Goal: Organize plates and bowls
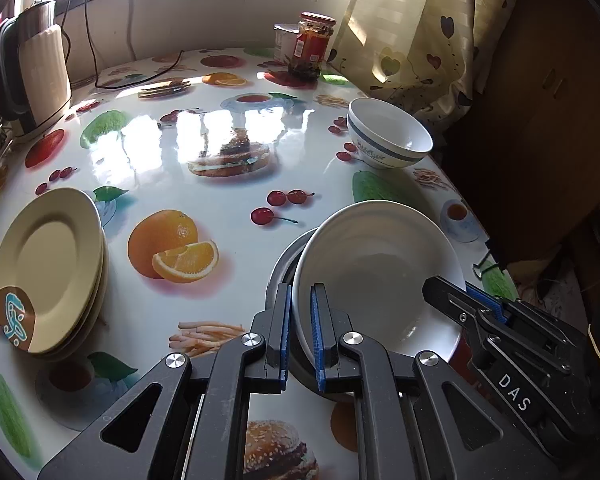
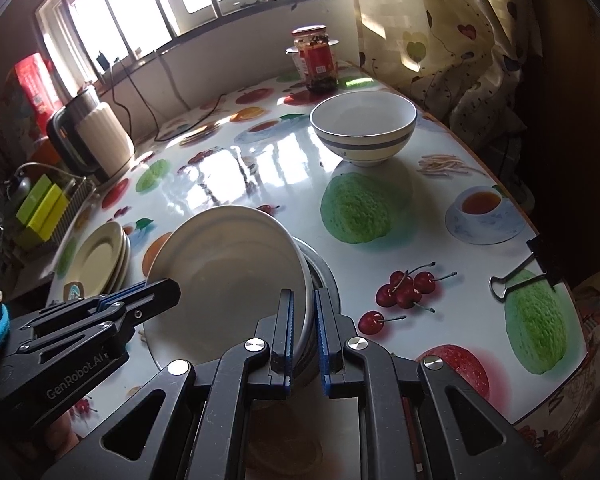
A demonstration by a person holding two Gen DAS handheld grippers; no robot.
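Note:
A white deep plate (image 1: 376,264) (image 2: 228,264) is held tilted over a grey metal dish (image 1: 278,268) (image 2: 325,276) near the table's front edge. My left gripper (image 1: 302,292) (image 2: 140,294) is shut on the plate's left rim. Shut on the opposite rim is my right gripper (image 2: 303,296) (image 1: 460,296). The metal dish's rim runs just outside both grips. A stack of cream plates (image 1: 48,268) (image 2: 100,256) lies to the left. Farther back on the right stands an empty white bowl with a blue band (image 1: 388,136) (image 2: 364,128).
The table (image 1: 220,140) has a glossy fruit-print cover. A kettle (image 1: 32,72) (image 2: 96,140) stands at the back left, and a red-lidded jar (image 1: 312,46) (image 2: 318,60) at the back by the curtain. A binder clip (image 2: 516,276) grips the right table edge. Green boxes (image 2: 40,208) sit far left.

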